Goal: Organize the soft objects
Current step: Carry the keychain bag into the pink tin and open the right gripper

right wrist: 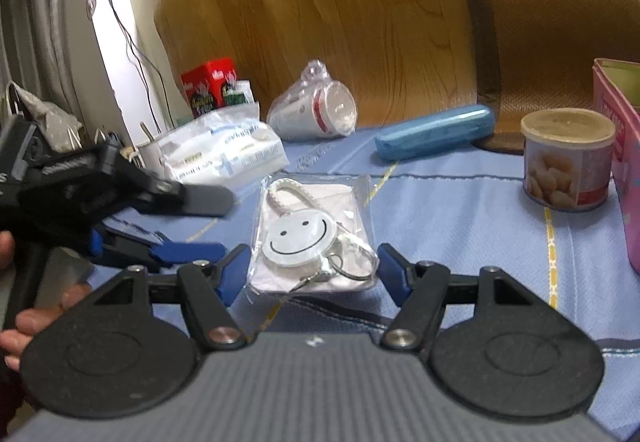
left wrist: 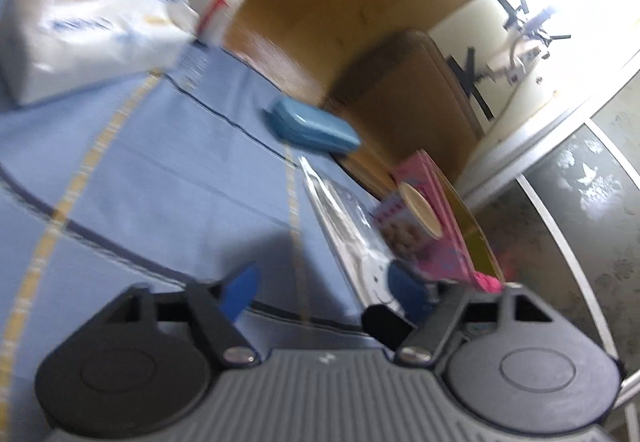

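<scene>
A clear bag with a white smiley-face keyring [right wrist: 298,238] lies on the blue tablecloth [right wrist: 460,209]. My right gripper [right wrist: 312,272] is open, its blue fingertips on either side of the bag's near end. A white tissue pack [right wrist: 224,155] lies behind it and also shows, blurred, in the left wrist view [left wrist: 92,17]. My left gripper [left wrist: 324,298] is open above the cloth; it shows at the left of the right wrist view [right wrist: 208,226]. The clear bag's edge [left wrist: 344,217] lies ahead of its right finger.
A bag of paper cups [right wrist: 316,109], a blue case [right wrist: 436,135], a snack can [right wrist: 568,159], a pink box [right wrist: 620,145] and a red box [right wrist: 208,85] stand around the table. A brown chair back [right wrist: 560,41] and wooden floor lie beyond the table's far edge.
</scene>
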Action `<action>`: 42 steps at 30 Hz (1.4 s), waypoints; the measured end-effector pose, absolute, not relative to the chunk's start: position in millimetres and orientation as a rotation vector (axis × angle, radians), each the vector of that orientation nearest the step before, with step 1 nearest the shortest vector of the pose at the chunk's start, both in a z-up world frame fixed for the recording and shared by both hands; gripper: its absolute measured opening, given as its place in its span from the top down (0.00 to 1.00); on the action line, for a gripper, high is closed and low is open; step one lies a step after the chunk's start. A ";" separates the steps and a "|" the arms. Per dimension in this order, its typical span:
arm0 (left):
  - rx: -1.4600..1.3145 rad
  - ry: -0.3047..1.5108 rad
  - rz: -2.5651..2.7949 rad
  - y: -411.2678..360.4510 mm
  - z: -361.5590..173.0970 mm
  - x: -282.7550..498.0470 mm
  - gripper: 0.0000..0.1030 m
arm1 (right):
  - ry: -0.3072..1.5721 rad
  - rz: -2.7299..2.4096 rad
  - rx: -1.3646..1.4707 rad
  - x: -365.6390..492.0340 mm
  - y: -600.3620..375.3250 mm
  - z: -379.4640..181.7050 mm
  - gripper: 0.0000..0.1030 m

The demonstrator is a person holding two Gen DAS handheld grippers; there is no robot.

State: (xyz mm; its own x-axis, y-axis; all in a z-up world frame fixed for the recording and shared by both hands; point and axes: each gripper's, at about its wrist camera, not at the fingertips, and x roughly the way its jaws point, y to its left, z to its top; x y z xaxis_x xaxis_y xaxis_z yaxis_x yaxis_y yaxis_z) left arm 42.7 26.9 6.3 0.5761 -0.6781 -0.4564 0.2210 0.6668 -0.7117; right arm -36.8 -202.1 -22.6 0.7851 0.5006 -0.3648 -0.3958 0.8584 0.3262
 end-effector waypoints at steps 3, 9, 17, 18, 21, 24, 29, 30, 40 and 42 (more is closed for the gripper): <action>-0.607 0.798 -0.650 1.8 22.7 48.5 0.71 | 0.438 0.461 0.261 -44.7 -211.6 -20.5 0.31; -0.442 0.727 -0.819 -78.6 72.1 54.4 0.75 | 0.279 0.298 0.239 -71.9 -243.0 5.0 0.32; -0.205 0.700 -0.945 -220.0 96.4 73.5 0.74 | 0.172 0.014 0.248 -81.3 -322.3 22.0 0.31; -0.176 0.697 -0.950 -236.9 95.7 77.6 0.74 | 0.175 -0.014 0.252 -79.8 -332.0 22.2 0.31; -0.082 0.672 -0.902 -287.2 90.2 94.0 0.56 | 0.189 -0.108 0.268 -66.2 -365.6 18.3 0.31; -0.003 0.657 -0.807 -315.5 79.3 103.9 0.55 | 0.219 -0.242 0.181 -29.9 -389.9 13.7 0.20; -0.055 0.666 -0.805 -298.2 73.3 94.0 0.51 | 0.259 -0.298 0.082 -17.7 -401.2 1.1 0.15; -0.042 0.654 -0.799 -293.6 73.3 89.9 0.50 | 0.236 -0.286 0.087 -26.6 -399.6 -1.1 0.15; 0.017 0.591 -0.769 -258.6 78.9 46.5 0.48 | 0.107 -0.284 0.204 -89.6 -382.1 5.1 0.15; 0.014 0.593 -0.766 -250.1 80.6 39.5 0.48 | 0.109 -0.276 0.210 -97.8 -378.0 6.8 0.15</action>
